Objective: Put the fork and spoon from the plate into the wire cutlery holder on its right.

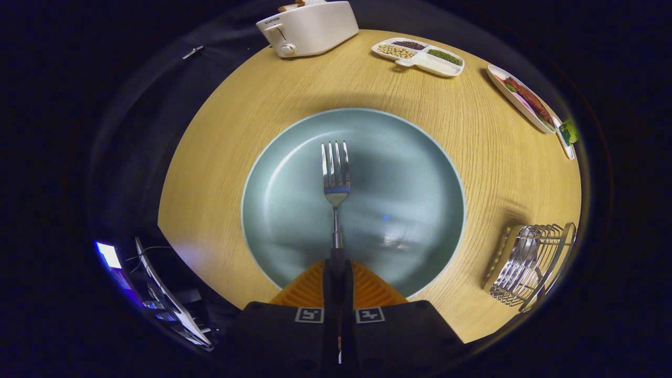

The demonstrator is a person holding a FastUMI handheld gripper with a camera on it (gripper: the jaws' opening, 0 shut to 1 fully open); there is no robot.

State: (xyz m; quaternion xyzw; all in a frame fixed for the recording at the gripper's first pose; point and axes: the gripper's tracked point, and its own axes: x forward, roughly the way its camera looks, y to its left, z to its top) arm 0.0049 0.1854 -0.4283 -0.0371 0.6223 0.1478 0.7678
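The gripper [337,273] has its 2 fingers pressed together on the dark handle of the fork [336,181], whose tines point ahead over the blue-grey plate [420,157]. Right of the plate, apart from it, the wire cutlery holder [530,268] lies on the wooden table [220,157]. Beyond stand a toaster [310,26] and 2 food dishes [420,56].

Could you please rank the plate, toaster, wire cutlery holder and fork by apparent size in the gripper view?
1. plate
2. toaster; it sits farther off, so unsure
3. wire cutlery holder, looking much like the toaster
4. fork, clamped in the gripper
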